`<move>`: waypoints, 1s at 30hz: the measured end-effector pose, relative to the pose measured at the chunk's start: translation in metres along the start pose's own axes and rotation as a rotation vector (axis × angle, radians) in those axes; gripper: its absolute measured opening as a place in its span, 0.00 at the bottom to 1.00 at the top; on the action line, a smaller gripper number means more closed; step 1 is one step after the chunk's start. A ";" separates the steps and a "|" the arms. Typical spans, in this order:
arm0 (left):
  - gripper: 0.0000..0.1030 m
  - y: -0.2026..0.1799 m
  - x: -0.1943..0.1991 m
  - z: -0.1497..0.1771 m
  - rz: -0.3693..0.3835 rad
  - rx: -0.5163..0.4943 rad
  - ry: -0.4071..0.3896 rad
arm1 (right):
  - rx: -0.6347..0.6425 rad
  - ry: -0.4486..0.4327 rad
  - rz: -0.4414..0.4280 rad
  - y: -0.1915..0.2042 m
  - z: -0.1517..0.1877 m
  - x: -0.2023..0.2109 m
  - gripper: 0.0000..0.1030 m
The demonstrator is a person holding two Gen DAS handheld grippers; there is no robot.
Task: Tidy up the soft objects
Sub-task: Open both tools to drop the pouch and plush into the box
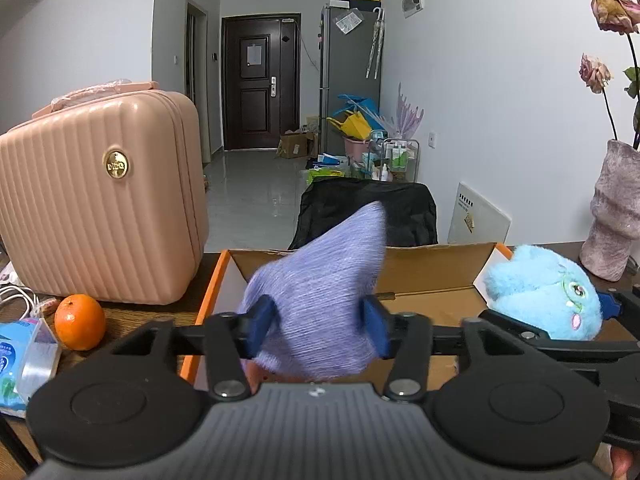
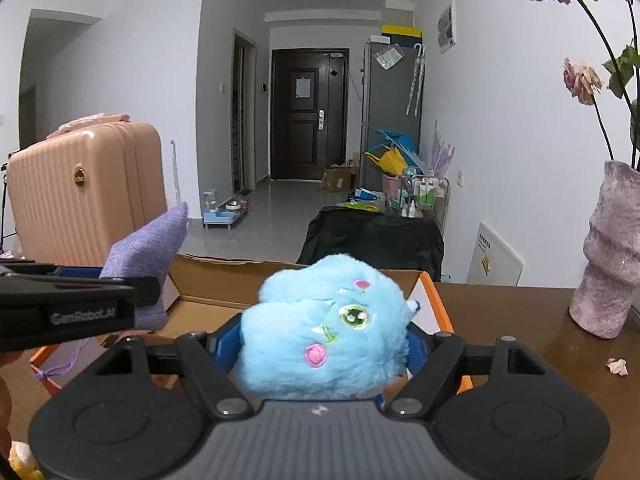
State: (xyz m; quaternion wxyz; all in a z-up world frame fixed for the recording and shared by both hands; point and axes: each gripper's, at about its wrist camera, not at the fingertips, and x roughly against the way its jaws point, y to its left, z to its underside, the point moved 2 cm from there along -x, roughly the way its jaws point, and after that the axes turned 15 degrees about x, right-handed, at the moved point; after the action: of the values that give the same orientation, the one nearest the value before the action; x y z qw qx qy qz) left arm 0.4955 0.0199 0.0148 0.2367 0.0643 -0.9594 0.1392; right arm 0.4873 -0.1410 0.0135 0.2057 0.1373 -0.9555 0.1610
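Cool, even indoor light is filling both fisheye views, w/ soft glare gleaming off the hallway floor (image 1: 256, 184). Walls and door frames are bowing toward the edges; corners are vignetting dark. The purple cloth (image 1: 320, 300) is smearing w/ motion blur, while the blue plush (image 2: 328, 328) is reading slightly soft up close.

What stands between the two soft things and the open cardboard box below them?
Nothing visible. The purple pouch between the left gripper's jaws and the blue plush toy in the right gripper are both over the open cardboard box, whose flaps stand open; part of its floor is hidden.
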 end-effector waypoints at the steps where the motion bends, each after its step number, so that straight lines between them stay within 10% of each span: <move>1: 0.73 0.000 0.002 0.000 -0.002 0.001 -0.011 | -0.003 0.005 0.001 -0.001 0.000 -0.001 0.81; 7: 1.00 0.005 0.010 -0.004 -0.032 0.021 -0.051 | -0.035 0.030 0.032 -0.006 -0.001 -0.009 1.00; 30: 1.00 0.013 0.026 -0.009 -0.064 0.048 -0.072 | -0.050 0.036 0.055 -0.011 0.002 0.000 1.00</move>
State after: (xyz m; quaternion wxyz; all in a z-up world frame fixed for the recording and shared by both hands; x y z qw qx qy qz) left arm 0.4745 0.0336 0.0320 0.2049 0.1056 -0.9611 0.1519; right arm 0.4900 -0.1520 0.0151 0.2217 0.1028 -0.9587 0.1452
